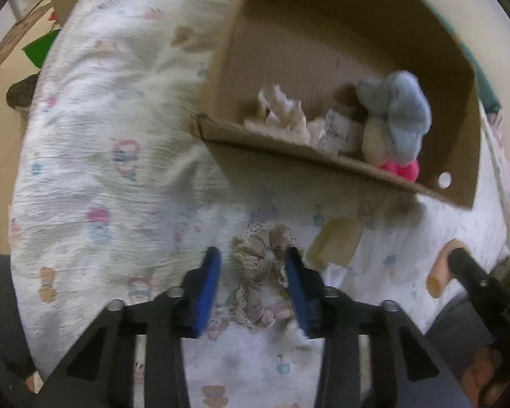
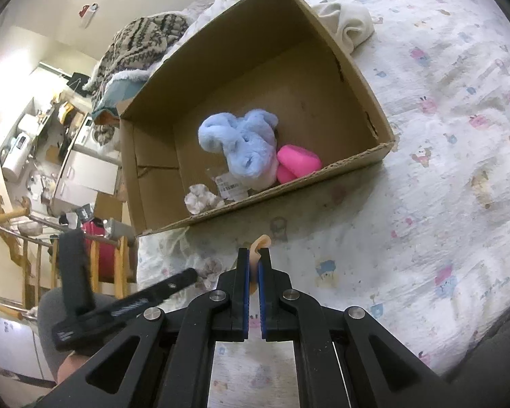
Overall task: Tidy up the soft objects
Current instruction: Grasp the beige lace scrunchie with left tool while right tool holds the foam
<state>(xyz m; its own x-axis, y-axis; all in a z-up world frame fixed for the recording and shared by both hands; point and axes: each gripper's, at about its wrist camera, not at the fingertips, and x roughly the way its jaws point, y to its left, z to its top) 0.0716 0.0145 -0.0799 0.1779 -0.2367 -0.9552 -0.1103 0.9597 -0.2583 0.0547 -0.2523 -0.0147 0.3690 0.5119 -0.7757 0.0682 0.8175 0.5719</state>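
A: Start with the largest item.

B: The bedsheet (image 2: 442,176). White crinkled cotton, printed with small pastel cartoon figures. Everything else rests on it.

A: Next?

B: The cardboard box (image 2: 353,78). Brown corrugated board, rectangular, open at the top, with raw cut edges. It sits on the sheet ahead of both tools.

A: Contents?

B: A blue plush toy (image 2: 241,142), fluffy and lumpy, lies against the near wall. A pink cushion (image 2: 297,163), smooth and rounded, touches it on one side. A white printed label (image 2: 231,187) lies at the toy's base. A pale crumpled scrunchie (image 2: 200,200) sits in the near corner.

A: Outside the box?

B: A cream cloth (image 2: 346,23), soft and folded, lies beside the far wall. A patterned knit blanket (image 2: 142,37) is heaped beyond the box.

A: Left gripper (image 1: 253,272)?

B: Its blue-padded fingers stand wide apart around a beige lace-trimmed scrunchie (image 1: 260,272), which is ruffled and ring-shaped and lies on the sheet just in front of the box. The right finger touches it; the left finger is clear.

A: Right gripper (image 2: 255,263)?

B: Its fingers are nearly together, clamping a thin peach-coloured strip (image 2: 260,246), smooth and curled at the tip. It is held above the sheet, short of the box.
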